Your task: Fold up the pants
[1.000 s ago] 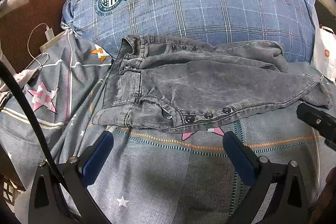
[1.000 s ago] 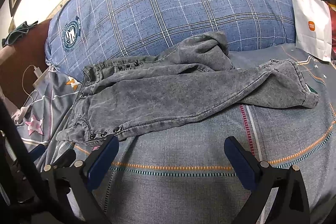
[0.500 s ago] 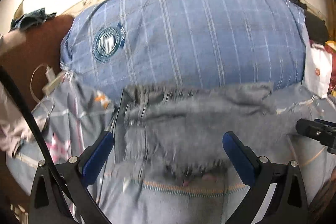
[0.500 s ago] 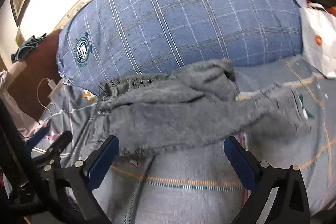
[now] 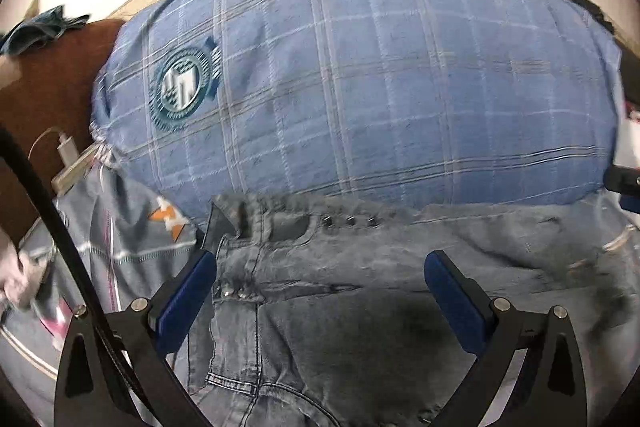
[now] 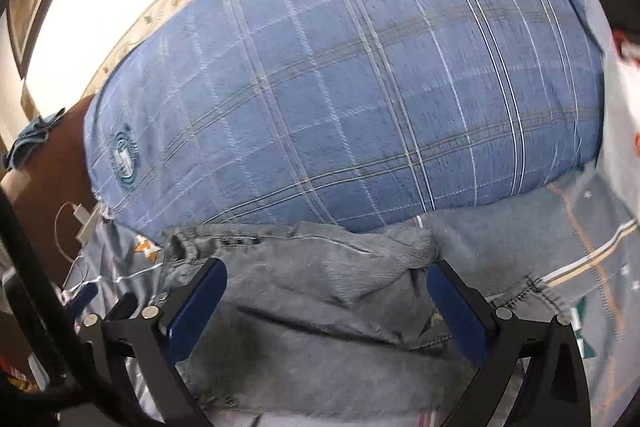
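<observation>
Grey washed denim pants (image 5: 360,291) lie across the bed in front of a big blue plaid pillow. In the left wrist view my left gripper (image 5: 320,267) hangs open over the waistband end, near the snap buttons (image 5: 350,221). Nothing is between its blue pads (image 5: 188,299). In the right wrist view my right gripper (image 6: 326,275) is open over the pants (image 6: 312,291), above a bunched leg fold (image 6: 400,247). The other leg's stitched hem (image 6: 532,297) lies to its right. Part of the right gripper shows at the left view's right edge (image 5: 624,183).
The blue plaid pillow (image 5: 360,87) fills the back. The bed has a grey patterned sheet (image 6: 580,239). A white charger and cable (image 5: 66,153) lie at the left by a brown headboard (image 5: 48,83). A white paper bag (image 6: 624,115) stands at the right.
Both grippers have moved forward and down over the pants, from the sheet in front of them to above the denim. The pants lie as before; both grippers remain open.
</observation>
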The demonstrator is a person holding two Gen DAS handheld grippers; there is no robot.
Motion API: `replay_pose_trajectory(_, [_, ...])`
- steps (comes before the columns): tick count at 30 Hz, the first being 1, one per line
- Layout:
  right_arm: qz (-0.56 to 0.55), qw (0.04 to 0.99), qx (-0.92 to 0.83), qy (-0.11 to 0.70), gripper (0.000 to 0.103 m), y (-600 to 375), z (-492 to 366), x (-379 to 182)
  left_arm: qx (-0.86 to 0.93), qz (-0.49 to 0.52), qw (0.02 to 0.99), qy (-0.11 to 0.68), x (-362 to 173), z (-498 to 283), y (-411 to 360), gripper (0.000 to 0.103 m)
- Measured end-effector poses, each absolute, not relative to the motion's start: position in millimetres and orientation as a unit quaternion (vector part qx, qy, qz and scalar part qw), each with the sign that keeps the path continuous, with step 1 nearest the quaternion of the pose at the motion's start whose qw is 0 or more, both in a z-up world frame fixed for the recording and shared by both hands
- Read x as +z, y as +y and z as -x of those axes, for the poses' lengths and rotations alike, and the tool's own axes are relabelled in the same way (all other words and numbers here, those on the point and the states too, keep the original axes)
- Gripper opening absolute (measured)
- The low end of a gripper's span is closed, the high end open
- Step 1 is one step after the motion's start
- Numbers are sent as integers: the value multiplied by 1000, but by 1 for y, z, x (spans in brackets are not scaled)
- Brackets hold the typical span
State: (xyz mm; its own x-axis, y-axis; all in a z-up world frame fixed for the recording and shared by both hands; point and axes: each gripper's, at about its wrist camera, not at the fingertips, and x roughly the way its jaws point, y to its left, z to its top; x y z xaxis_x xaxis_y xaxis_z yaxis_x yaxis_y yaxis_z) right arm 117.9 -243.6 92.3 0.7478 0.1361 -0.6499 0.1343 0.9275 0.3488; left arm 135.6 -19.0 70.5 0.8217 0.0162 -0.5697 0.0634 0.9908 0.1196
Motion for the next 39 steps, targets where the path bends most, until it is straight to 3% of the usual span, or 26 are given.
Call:
replay_pose_trajectory(5, [-196,888,-42,414,100,-274,-145,45,-24,-62,941,333,50,-149,-21,103])
replay_pose_trajectory(11, [-339,844,-40,414,100,-323,-162,25,-43,-74,941,327,51,-137,-29,103])
replay_pose_trajectory(15, [-395,782,-57,479,91,-343,-209,-4,-43,-70,944,320,54,-136,-27,103])
replay_pose_trajectory(17, [-393,758,-48,518,61,-340,-228,-19,-48,-68,944,321,54,-137,-26,103])
replay_pose_trajectory(18, [-386,755,-38,529,30,-335,-233,-22,-46,-69,944,319,54,-137,-26,103])
replay_pose_trajectory(19, [-378,759,-39,528,21,-330,-231,-19,-46,-69,944,319,55,-137,-26,103])
replay_pose_trajectory(23, [-311,811,-19,495,23,-311,-205,22,-64,-55,939,333,55,-139,-24,103])
replay_pose_trajectory(24, [-299,816,-22,495,34,-311,-198,28,-69,-54,937,337,54,-139,-26,103])
replay_pose_trajectory(25, [-292,822,-26,489,65,-315,-188,33,-73,-55,936,340,53,-139,-26,103])
replay_pose_trajectory(27, [-263,842,-56,467,95,-326,-163,45,-90,-55,931,349,51,-137,-30,103])
replay_pose_trajectory(30, [-253,844,-80,466,95,-344,-118,53,-140,-50,922,358,50,-130,-40,103])
replay_pose_trajectory(34, [-337,821,-94,452,95,-370,-54,42,-211,-88,898,377,36,-117,-70,103])
replay_pose_trajectory(39, [-371,809,-165,424,94,-399,-27,22,-273,-110,871,393,17,-95,-95,103])
